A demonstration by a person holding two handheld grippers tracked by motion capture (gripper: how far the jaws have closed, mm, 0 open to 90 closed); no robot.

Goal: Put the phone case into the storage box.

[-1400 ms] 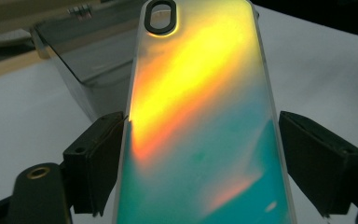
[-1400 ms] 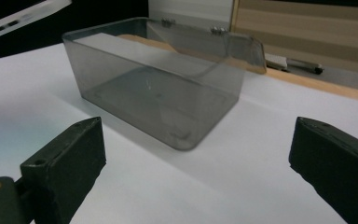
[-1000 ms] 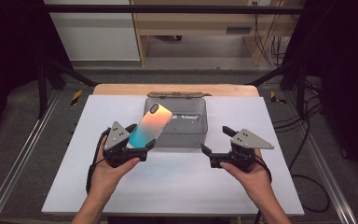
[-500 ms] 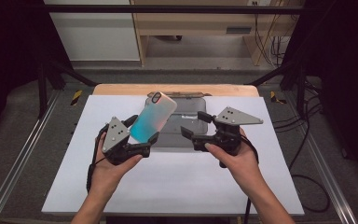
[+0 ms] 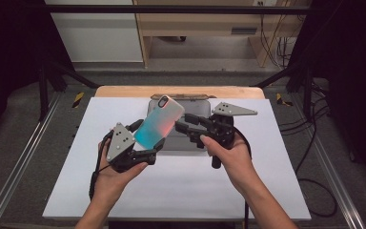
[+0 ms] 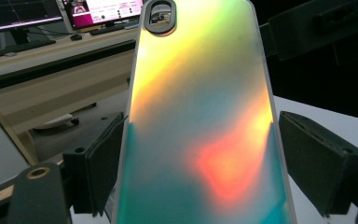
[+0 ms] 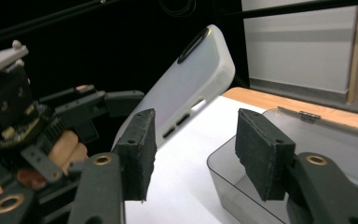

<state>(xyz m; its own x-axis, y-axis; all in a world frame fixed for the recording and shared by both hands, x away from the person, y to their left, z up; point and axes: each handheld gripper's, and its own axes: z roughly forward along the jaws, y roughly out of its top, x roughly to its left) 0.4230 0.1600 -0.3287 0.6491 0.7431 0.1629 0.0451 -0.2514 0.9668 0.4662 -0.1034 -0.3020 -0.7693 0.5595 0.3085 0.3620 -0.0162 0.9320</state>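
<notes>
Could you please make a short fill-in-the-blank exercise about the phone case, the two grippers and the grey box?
1. The iridescent phone case is clamped across its width by the ____ gripper.
2. The right gripper has just been closing its jaws, and between them there is ____.
3. The grey box lies on the white table with its lid ____.
4. The oval camera cutout is at the case's ____ end.

Missing words: left; nothing; closed; upper

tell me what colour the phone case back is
Iridescent: the phone case shifts from yellow-green to teal with an orange-red patch, clearest in the left gripper view.
</notes>
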